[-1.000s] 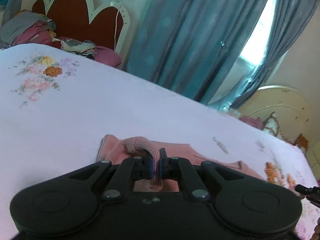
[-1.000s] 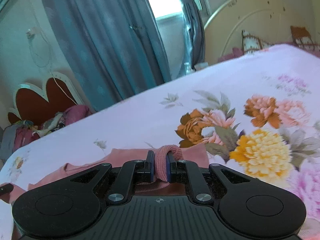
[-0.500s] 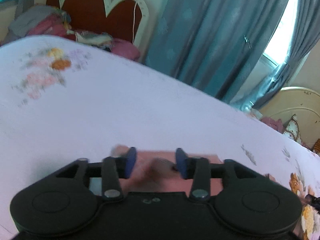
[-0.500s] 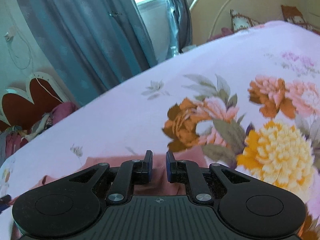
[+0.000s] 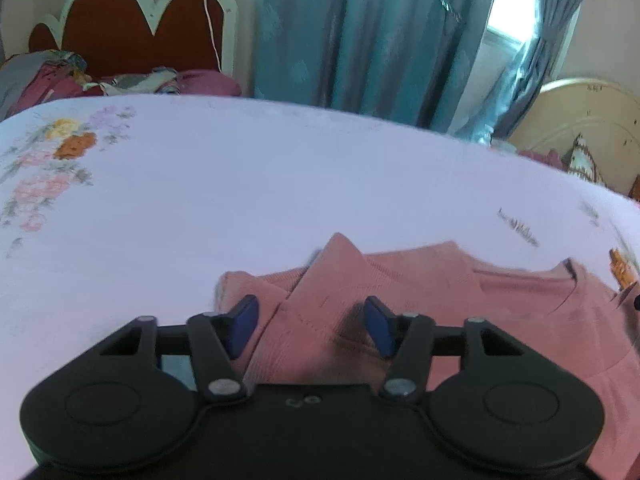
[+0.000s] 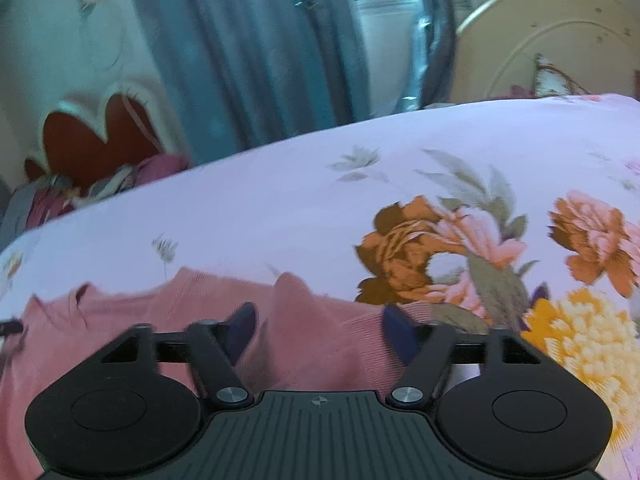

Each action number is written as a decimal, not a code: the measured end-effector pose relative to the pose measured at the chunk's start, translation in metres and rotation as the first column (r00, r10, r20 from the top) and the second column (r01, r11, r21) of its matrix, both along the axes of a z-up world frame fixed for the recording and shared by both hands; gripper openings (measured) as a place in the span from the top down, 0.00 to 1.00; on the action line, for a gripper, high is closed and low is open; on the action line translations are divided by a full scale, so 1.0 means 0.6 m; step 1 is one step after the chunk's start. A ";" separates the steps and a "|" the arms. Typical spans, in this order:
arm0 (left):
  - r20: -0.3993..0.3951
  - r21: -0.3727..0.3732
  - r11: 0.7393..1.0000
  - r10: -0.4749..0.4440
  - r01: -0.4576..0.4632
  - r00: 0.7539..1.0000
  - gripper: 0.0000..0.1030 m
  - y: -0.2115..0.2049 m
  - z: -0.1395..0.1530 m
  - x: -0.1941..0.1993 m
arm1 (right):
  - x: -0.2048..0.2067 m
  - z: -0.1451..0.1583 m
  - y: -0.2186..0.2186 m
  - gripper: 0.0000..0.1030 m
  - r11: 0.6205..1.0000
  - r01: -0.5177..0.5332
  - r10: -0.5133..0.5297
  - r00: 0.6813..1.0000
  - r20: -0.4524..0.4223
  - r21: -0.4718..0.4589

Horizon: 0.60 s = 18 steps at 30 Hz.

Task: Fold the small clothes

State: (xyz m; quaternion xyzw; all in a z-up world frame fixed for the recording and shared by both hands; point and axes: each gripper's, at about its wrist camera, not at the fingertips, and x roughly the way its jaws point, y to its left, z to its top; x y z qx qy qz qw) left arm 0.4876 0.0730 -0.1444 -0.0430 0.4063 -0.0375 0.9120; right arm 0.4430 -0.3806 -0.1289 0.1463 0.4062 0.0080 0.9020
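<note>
A small pink ribbed garment lies flat on the bed's floral sheet, with a folded-over pointed flap on its left part. My left gripper is open and empty, its blue pads spread just above that flap. The garment also shows in the right wrist view. My right gripper is open and empty over the garment's right end, near the orange flower print.
A red scalloped headboard with piled clothes stands at the far left. Teal curtains hang behind the bed. A cream headboard stands at the far right.
Both grippers were shut on folds of the pink garment a second ago. Both have opened and let go, and the garment now lies on the sheet.
</note>
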 end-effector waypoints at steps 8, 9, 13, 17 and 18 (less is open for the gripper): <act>0.020 0.042 0.999 -0.030 0.030 0.999 0.91 -0.001 -0.009 -0.012 | 0.015 -0.023 0.005 0.76 0.993 -0.117 0.117 0.993 -0.036 -0.013; 0.029 0.043 0.999 -0.031 0.030 0.999 0.92 -0.001 -0.008 -0.016 | 0.015 -0.022 0.006 0.87 0.991 -0.131 0.131 0.991 -0.032 -0.010; 0.098 0.028 1.000 0.000 -0.002 0.995 0.93 0.004 0.009 -0.039 | 0.004 0.001 0.010 0.91 0.990 -0.135 0.136 0.990 0.048 -0.034; 0.170 0.031 0.997 0.064 -0.070 0.983 0.93 0.004 0.018 -0.053 | 0.002 0.015 -0.036 0.92 0.991 0.090 -0.102 0.985 0.136 0.096; 0.159 0.037 0.996 0.073 -0.080 0.985 0.93 0.000 0.011 -0.048 | 0.009 0.004 -0.036 0.92 0.992 0.102 -0.110 0.988 0.105 0.080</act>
